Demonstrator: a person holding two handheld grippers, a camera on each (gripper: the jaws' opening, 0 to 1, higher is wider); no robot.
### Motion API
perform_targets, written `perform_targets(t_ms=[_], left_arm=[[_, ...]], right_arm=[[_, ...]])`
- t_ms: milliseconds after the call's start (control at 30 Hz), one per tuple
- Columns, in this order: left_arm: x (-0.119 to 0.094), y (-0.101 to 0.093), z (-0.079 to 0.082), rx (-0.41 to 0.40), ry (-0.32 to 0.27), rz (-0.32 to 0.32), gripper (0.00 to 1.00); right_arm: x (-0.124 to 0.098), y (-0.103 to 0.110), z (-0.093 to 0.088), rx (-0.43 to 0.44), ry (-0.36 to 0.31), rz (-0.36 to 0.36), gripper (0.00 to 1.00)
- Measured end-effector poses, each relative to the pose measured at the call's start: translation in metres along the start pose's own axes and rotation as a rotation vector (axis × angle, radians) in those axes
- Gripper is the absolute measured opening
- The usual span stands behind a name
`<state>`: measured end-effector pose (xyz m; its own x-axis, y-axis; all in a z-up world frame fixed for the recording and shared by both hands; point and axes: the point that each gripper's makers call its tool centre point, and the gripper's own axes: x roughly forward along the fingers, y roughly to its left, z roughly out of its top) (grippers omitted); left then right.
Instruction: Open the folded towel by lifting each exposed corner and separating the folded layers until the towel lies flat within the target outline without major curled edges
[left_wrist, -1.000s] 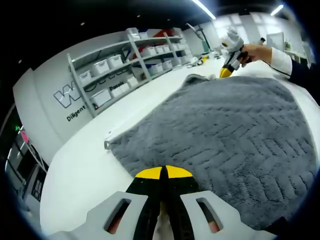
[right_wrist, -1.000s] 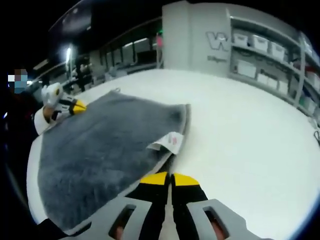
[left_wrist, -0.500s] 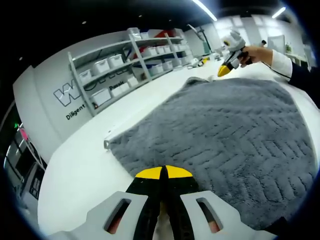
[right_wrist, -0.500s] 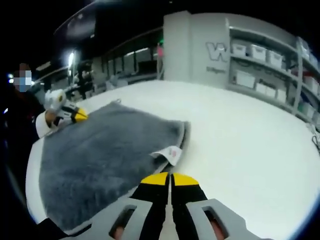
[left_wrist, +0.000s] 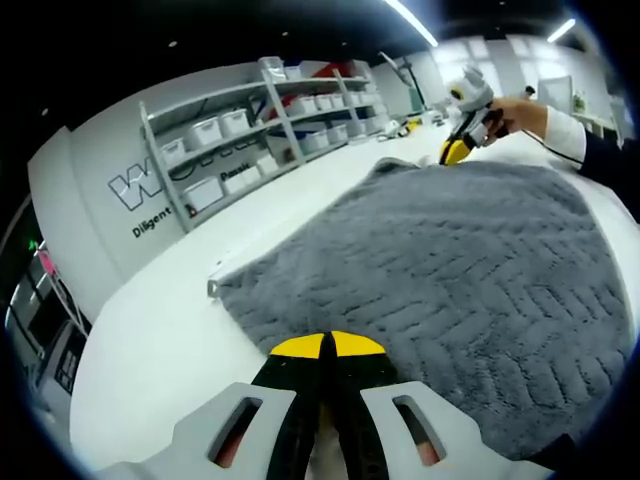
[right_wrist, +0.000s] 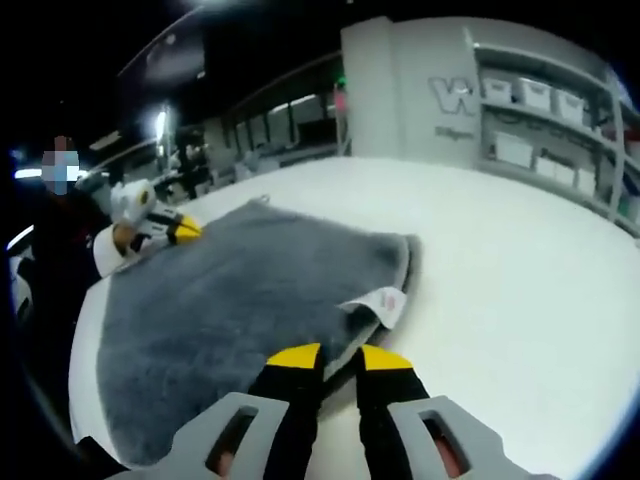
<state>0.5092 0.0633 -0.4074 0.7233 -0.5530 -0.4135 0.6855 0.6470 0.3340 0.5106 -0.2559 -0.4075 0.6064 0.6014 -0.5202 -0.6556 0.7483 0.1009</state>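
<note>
My left gripper (left_wrist: 327, 345) is clamped on the grey towel's (left_wrist: 450, 260) near edge; towel spread on white table (left_wrist: 160, 330). My right gripper (right_wrist: 339, 355) jaws apart over its tagged corner.

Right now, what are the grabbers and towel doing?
Left gripper shut at towel edge. Right gripper open over tagged corner. Nothing blocking.

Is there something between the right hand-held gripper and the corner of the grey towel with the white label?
Nothing visible. The right hand-held gripper has its jaws apart right at the towel edge, just below the white label.
</note>
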Motion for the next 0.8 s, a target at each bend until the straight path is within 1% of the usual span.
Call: perform_targets(t_ms=[133, 233, 333, 500, 800], left_arm=[[0.0002, -0.0003, 0.0002, 0.0, -0.002, 0.001, 0.01], [0.0009, -0.0008, 0.0007, 0.0, -0.006, 0.003, 0.01], [0.0017, -0.0014, 0.0014, -0.001, -0.012, 0.004, 0.01], [0.0026, -0.0024, 0.0026, 0.002, -0.016, 0.005, 0.01], [0.007, -0.0082, 0.0071, 0.009, -0.034, 0.01, 0.01]], right_arm=[[0.0015, -0.0012, -0.0067, 0.029, 0.022, 0.009, 0.07], [0.0013, -0.0014, -0.0065, 0.044, 0.018, 0.005, 0.06], [0.0011, -0.0012, -0.0071, 0.031, 0.017, 0.003, 0.06], [0.0003, -0.0027, -0.0075, 0.045, 0.011, 0.004, 0.06], [-0.0025, -0.0085, -0.0093, 0.034, 0.009, -0.025, 0.06]])
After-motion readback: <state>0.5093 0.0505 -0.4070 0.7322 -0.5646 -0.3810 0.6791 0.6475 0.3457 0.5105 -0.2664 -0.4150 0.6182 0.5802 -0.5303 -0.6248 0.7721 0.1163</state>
